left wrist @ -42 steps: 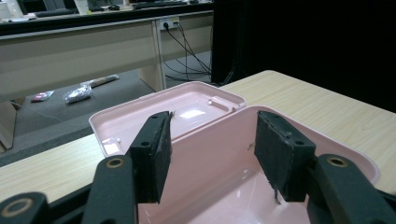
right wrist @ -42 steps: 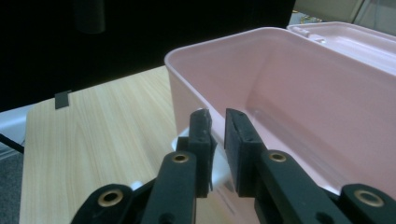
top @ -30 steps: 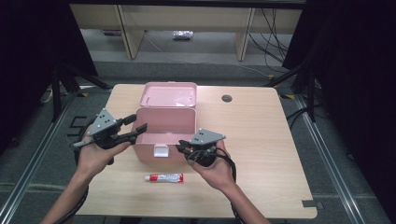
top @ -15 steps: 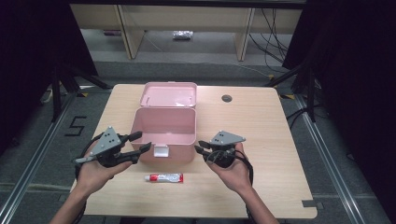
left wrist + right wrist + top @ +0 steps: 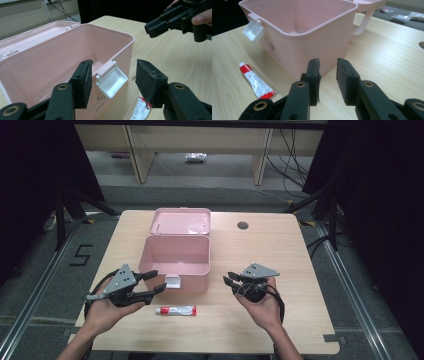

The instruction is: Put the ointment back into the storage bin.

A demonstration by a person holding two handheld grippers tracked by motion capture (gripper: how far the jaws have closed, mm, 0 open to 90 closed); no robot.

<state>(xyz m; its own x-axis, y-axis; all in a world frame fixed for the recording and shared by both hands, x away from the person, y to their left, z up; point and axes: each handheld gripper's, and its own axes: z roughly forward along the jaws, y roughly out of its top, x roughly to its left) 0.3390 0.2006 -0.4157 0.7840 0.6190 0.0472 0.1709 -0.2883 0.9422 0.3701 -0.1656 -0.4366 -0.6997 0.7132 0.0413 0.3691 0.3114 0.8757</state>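
- We held both claws, left (image 5: 155, 282) and right (image 5: 229, 281), empty and apart beside the open pink box (image 5: 175, 262).
- The right claw's jaws had just been opening.
- The tube (image 5: 175, 310) lay on the surface (image 5: 300, 270) before the box; picking it up seemed next.

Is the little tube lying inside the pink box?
No, the tube lies on the table in front of the pink box, whose inside looks bare from above.

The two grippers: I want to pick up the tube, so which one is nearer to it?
The left gripper, beside the pink box's white latch; the tube lies just below its jaws. The right gripper sits farther off.
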